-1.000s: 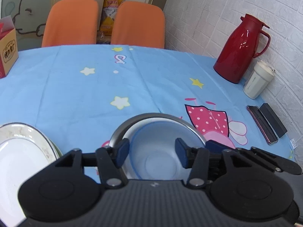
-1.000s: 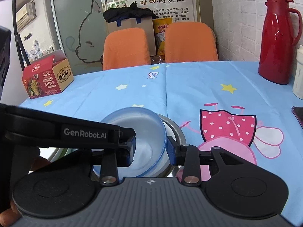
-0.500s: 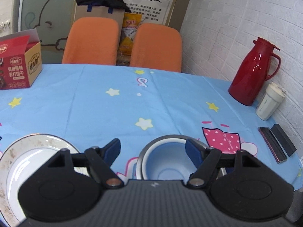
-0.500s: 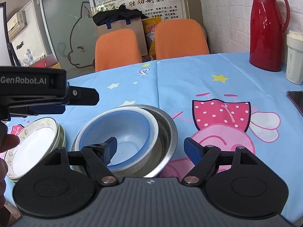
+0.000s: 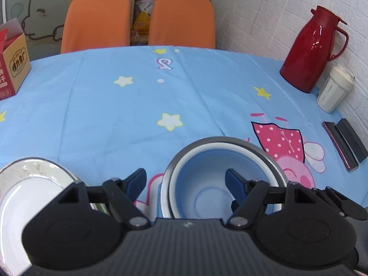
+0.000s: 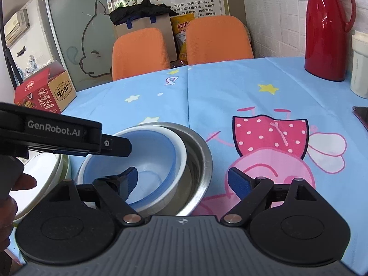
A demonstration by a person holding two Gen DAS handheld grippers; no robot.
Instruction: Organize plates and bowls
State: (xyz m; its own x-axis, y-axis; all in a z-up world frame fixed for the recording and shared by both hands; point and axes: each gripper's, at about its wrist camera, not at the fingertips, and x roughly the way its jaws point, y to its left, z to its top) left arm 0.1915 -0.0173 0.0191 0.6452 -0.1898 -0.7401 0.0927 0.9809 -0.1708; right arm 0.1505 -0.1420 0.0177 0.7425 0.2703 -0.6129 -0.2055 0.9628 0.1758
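Both grippers, left [image 5: 185, 182] and right [image 6: 182, 180], hover with jaws spread wide and empty. The blue bowl [image 6: 147, 161] sits nested in a white bowl [image 6: 179, 151] inside the steel bowl [image 6: 202, 161], beside stacked plates [image 5: 27, 184] on the table [image 5: 138, 105]. The nest looks off-center; a careless nudge could tip it or slide it into the plates.

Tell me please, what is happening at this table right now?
A person with two handheld grippers is sorting dishes. A blue plastic bowl sits nested in a white bowl, inside a steel bowl. White plates with dark rims are stacked to their left. The left gripper and right gripper are both open, holding nothing, just above the bowls.
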